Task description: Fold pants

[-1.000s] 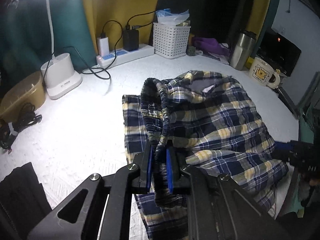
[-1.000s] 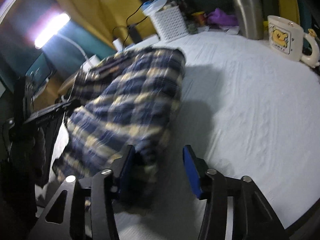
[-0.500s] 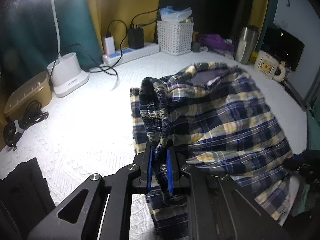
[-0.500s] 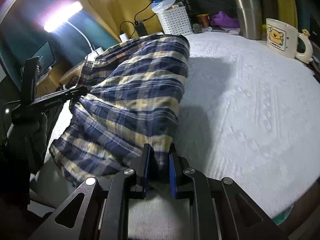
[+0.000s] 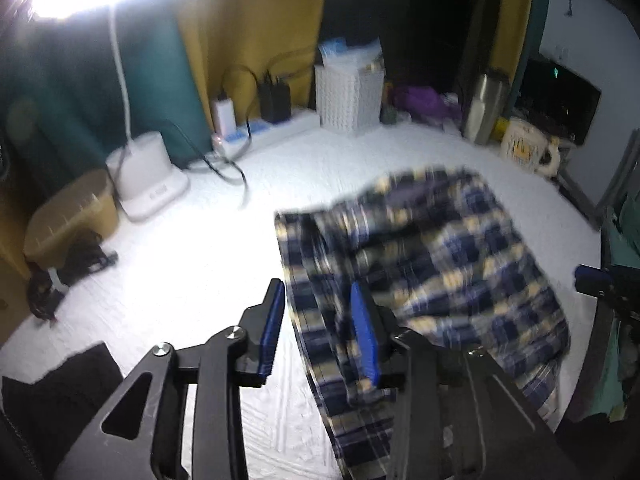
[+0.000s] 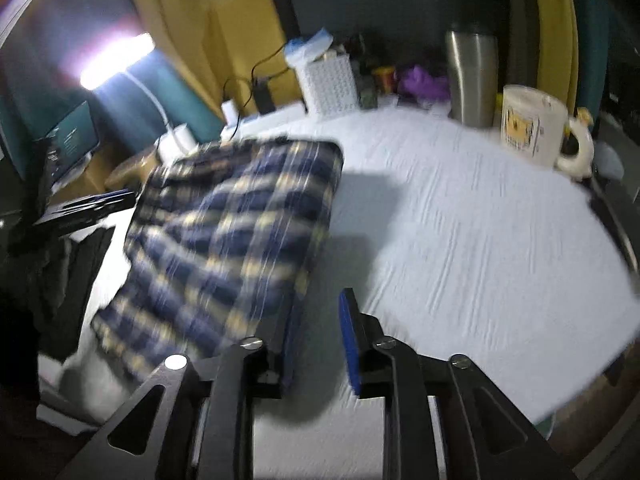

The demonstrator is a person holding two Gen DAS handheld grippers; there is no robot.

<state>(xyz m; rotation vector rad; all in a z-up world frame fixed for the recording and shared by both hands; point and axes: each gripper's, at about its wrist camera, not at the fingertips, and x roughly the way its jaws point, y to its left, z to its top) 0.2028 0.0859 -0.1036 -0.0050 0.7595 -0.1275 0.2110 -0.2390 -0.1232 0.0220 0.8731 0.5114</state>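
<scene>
the plaid pants (image 5: 432,264) were seen lying in a folded heap on the white tablecloth (image 5: 192,280), well in front of the white basket (image 5: 348,96) and nearer the camera than it. the left gripper (image 5: 318,336) was held just above the near left edge of the cloth with its fingers apart; its jaws had just been opening, and fabric was seen beneath and between the blue pads without being pressed by them, though blur made the exact contact hard to judge. in the right wrist view, the right gripper (image 6: 320,340) was likewise found with its fingers spread, having just been opened, and bare tablecloth showed in the gap, the pants (image 6: 236,240) lying just beside its left finger. the mug (image 6: 536,128) and steel tumbler (image 6: 472,80) stood to the right of the basket, well apart from the garment.

the step in hand was judged to be the release after a fold had been laid over. for the next move, both grippers would need to be drawn clear without the top layer being dragged, and the heap then smoothed or gripped at an edge for a further fold.
</scene>
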